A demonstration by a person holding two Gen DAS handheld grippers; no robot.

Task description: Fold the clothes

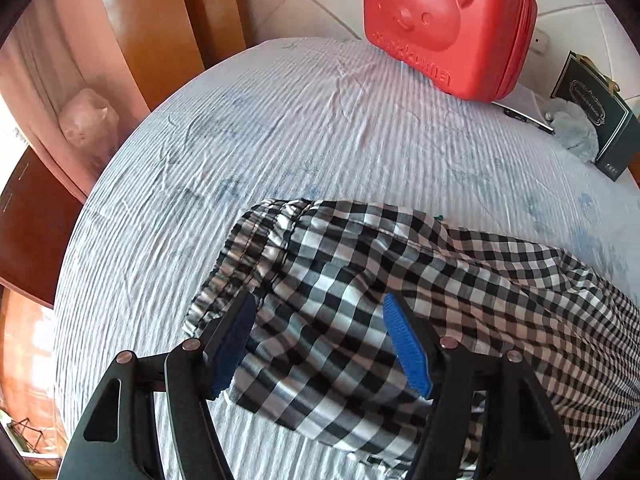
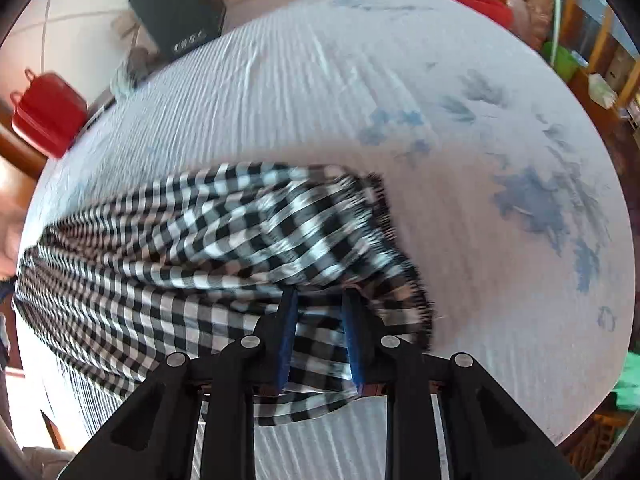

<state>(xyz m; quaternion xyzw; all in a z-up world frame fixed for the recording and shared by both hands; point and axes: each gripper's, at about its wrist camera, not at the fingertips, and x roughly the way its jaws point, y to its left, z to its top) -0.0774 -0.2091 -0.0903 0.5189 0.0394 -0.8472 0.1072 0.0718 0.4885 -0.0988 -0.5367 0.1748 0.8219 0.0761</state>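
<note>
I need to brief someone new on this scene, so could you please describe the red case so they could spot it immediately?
Start from the bed under its pale striped sheet and look to the far edge, by the tiled wall. The red case stands there, beside a dark box and a grey fluffy item. It alone is bright red, with a bear face moulded into its hard shell.

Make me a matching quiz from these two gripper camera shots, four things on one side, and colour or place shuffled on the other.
Things:
1. checked garment
2. bear-face case
3. dark box
4. gripper pads

Descriptions:
A. blue and ribbed
B. red, at the far edge of the bed
C. black and white, spread on the striped sheet
D. standing beside a grey fluffy toy

Pairs: 1-C, 2-B, 3-D, 4-A
</note>
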